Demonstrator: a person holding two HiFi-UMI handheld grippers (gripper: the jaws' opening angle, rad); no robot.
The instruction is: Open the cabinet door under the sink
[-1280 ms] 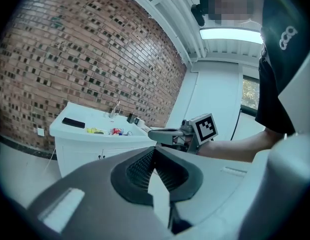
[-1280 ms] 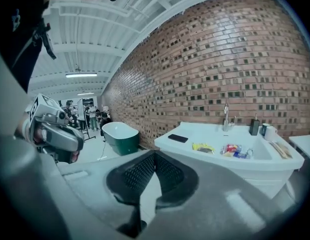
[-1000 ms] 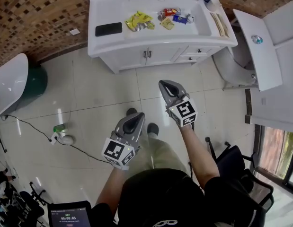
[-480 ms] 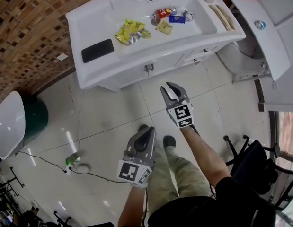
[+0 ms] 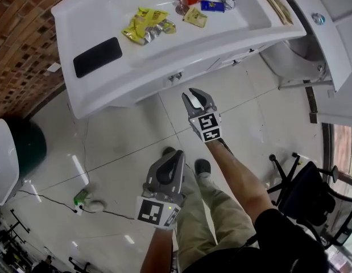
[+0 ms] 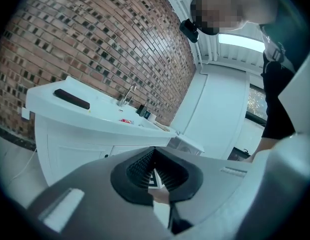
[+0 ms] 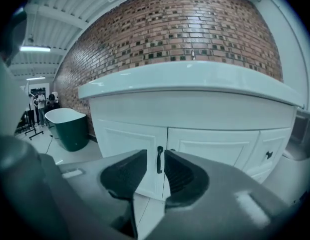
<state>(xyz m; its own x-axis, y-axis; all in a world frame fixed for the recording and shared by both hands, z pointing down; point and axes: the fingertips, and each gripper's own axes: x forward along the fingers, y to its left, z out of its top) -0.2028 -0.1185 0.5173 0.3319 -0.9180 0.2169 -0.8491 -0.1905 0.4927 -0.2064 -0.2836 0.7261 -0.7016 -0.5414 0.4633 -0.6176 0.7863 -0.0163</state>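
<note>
The white vanity [image 5: 164,44] stands ahead, with two shut cabinet doors [image 7: 129,144] under the sink. Their dark upright handles [image 7: 159,163] sit at the middle seam, also visible in the head view as the handles [image 5: 174,77]. My right gripper [image 5: 194,98] is held out towards those doors, a short way off them. Its jaws are opening, and the right gripper [image 7: 155,153] frames a handle in its gap without touching it; nothing is between the pads. My left gripper [image 5: 177,157] hangs lower and further back above the floor. The left gripper [image 6: 155,151] has its tips together and holds nothing.
A black phone [image 5: 97,57] and snack packets [image 5: 144,24] lie on the countertop. A drawer knob [image 7: 268,155] is to the right of the doors. A dark green tub [image 7: 69,126] stands left, a toilet [image 5: 295,61] right, an office chair [image 5: 312,198] behind. A cable and plug [image 5: 85,201] lie on the tiles.
The vanity has come nearer. My right gripper has dropped and reached towards the cabinet doors, and its jaws have parted. The left gripper has moved forward and down, still shut.
</note>
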